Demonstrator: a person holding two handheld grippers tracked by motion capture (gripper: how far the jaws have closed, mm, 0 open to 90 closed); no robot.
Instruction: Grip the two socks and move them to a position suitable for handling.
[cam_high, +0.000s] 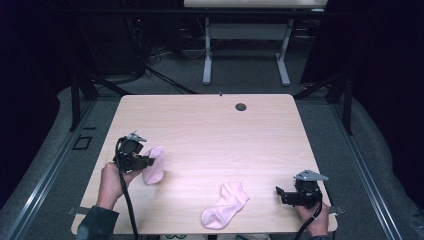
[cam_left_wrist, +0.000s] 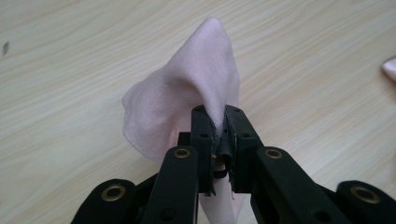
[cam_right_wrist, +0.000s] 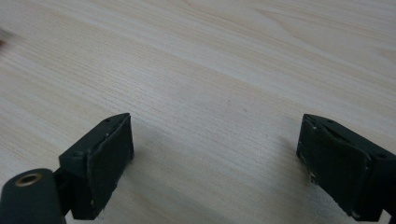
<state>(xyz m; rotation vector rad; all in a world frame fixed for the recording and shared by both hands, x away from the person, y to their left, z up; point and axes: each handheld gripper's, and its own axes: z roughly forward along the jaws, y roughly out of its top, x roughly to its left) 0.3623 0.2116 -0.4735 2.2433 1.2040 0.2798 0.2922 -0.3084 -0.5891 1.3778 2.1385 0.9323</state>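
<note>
Two pink socks on the wood surface (cam_high: 210, 125), one pinched in the left claw (cam_high: 149, 161).
Left claw clenched on the held sock (cam_high: 154, 171), lower left of the high view; in the left claw view its jaws clamp the fabric and the sock (cam_left_wrist: 187, 102) bunches up above them. Second sock (cam_high: 226, 205) lies flat at bottom center, well apart. Right claw (cam_high: 281, 193), lower right, is released, jaws wide with bare surface (cam_right_wrist: 210, 70) between.
</note>
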